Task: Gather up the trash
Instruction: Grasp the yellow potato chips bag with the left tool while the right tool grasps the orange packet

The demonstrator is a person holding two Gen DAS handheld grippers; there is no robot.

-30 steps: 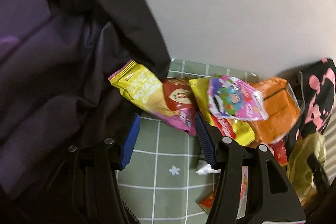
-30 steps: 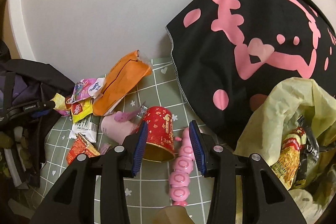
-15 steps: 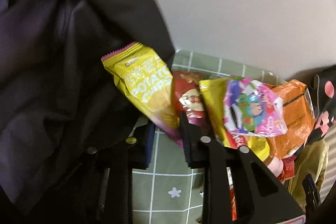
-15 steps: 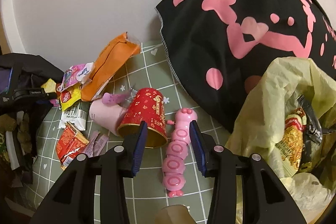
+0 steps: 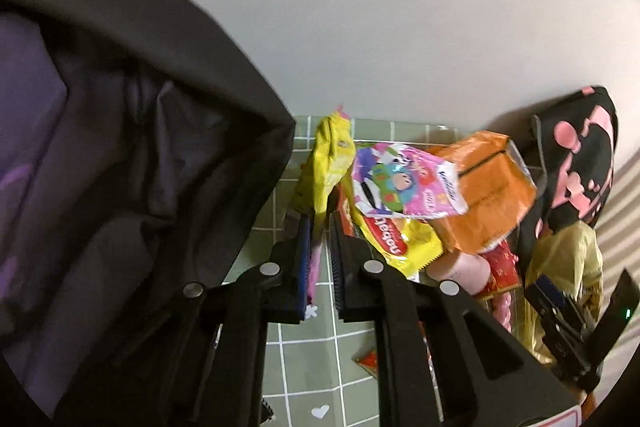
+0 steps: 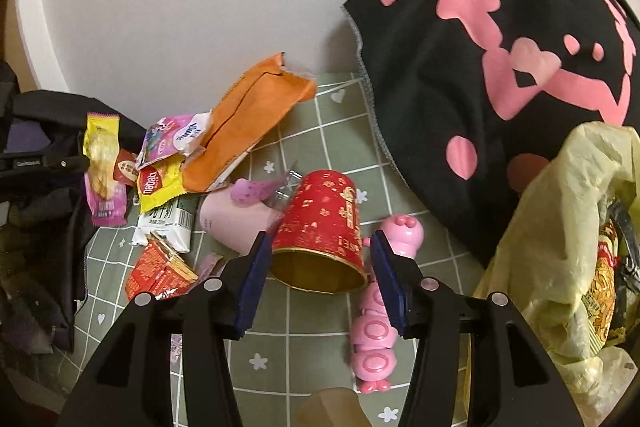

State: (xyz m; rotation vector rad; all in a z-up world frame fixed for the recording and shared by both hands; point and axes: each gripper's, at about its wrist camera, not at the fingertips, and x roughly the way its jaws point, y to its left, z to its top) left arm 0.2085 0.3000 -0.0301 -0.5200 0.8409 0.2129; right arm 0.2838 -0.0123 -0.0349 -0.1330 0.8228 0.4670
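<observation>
- Chip bag [image 5: 330, 163], yellow with a pink lower end, hangs pinched at that lower end between the blue pads of the left gripper [image 5: 320, 259]; it stands edge-on at the centre of the left view, just right of a black backpack [image 5: 140, 131] filling the left half.
- In the right view the same chip bag [image 6: 103, 167] shows at the far left, lifted beside the backpack [image 6: 36, 163], with chips printed on its front; its lettering is too small to read.
- Writing: a yellow wrapper [image 5: 394, 239] under the pile carries a red oval logo, shown upside down and not clearly legible; a white carton [image 6: 164, 223] bears a barcode.
- Other trash at centre right of the left view: a pink cartoon packet [image 5: 404, 183] lying on an orange pouch [image 5: 484, 195].
- Left gripper: clenched on the chip bag, with only a narrow gap between the pads.
- Right gripper [image 6: 320, 279]: spread wide at lower centre of its view, straddling the gold-lined mouth of a red cup [image 6: 320, 227] lying on its side on the green grid mat [image 6: 312, 339]; contact with the cup cannot be told.
- A pink caterpillar toy [image 6: 380, 331] lies just right of the cup.
- A yellow trash bag [image 6: 560, 235] sits at the right edge.
</observation>
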